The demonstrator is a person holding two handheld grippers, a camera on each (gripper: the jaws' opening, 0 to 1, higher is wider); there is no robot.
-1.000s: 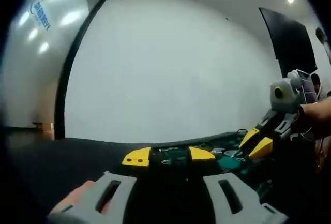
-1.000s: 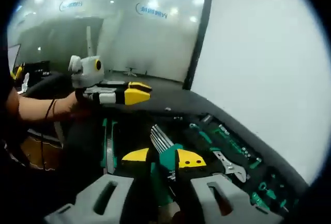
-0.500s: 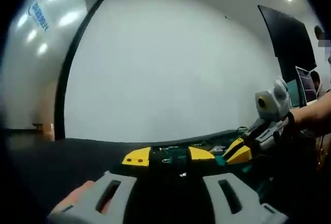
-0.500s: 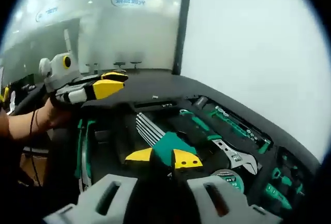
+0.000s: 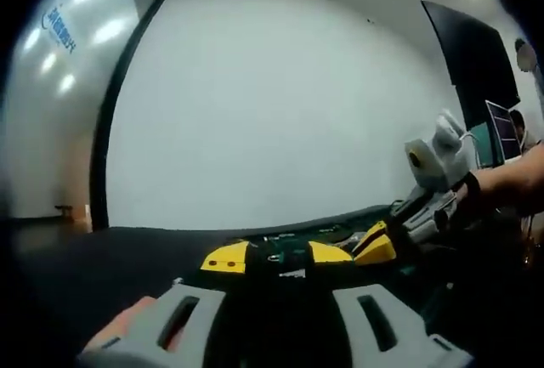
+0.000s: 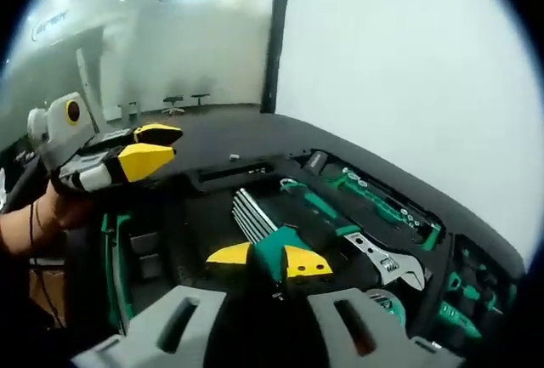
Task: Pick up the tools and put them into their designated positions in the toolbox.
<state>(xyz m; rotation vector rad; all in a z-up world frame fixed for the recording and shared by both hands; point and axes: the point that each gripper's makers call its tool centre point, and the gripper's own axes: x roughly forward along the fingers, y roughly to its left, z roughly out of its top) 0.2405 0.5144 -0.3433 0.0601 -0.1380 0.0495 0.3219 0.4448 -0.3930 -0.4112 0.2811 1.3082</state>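
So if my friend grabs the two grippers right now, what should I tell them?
Right gripper: shut on the hex key set, green holder between the jaws, silver keys fanning out ahead, held over the toolbox.
Left gripper: seen from the right gripper view, it hovers above the toolbox's left side, jaws nearly together with nothing visible between them.
Already in the toolbox: wrench, green-handled tools along the far edge.
Done: hex key set picked up.
Left: lower it into its slot, probably the dark recess just under it, then let go. I can't tell if other tools are still outside the box.
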